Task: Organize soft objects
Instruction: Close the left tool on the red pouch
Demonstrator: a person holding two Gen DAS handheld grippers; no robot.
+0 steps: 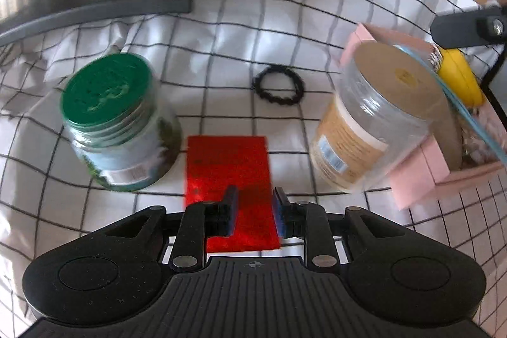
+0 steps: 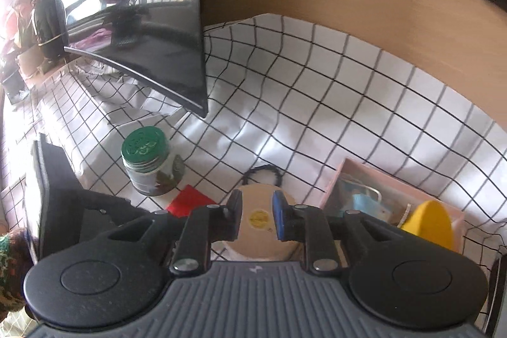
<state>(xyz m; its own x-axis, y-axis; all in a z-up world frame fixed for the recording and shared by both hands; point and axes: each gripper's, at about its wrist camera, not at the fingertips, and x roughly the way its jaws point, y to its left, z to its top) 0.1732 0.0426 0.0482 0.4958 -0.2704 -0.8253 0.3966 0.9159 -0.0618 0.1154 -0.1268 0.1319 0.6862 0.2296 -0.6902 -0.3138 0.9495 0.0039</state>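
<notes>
On the L wrist view, far left sits a green-lid jar [image 1: 118, 122], upright on the grid-pattern cloth [image 1: 221, 34] over the table, w/ a dark monitor base [image 1: 95, 8] behind it at top left. Just right of the jar lies a red felt rectangle [image 1: 229, 176], flat on the cloth; my left hand-held gripper [image 1: 253, 208] hangs over its near end, jaws spread apart w/ nothing between them, blue pads facing inward. Can't tell if the fingertips touch the felt. Beyond the felt, mid-frame, a black hair tie [image 1: 279, 86] lies flat in a loop, apart from both jars. Right of that is a tan-lid jar [image 1: 377, 122], label beige, standing just beside a pink box [image 1: 412, 179]; the box holds a yellow item [image 1: 459, 78] & a light-blue strap, rest blurred. In the R wrist view, L to R: the other gripper's black body at left edge, green-lid jar [image 2: 149, 160], a corner of the red felt [image 2: 190, 200], then my right hand-held gripper [image 2: 258, 217] directly above the tan lid [image 2: 259, 220], jaws spread, empty. Hair tie [image 2: 264, 171] shows just past that lid. Pink box [image 2: 345, 179] is at right w/ the yellow item [image 2: 427, 227] inside.
</notes>
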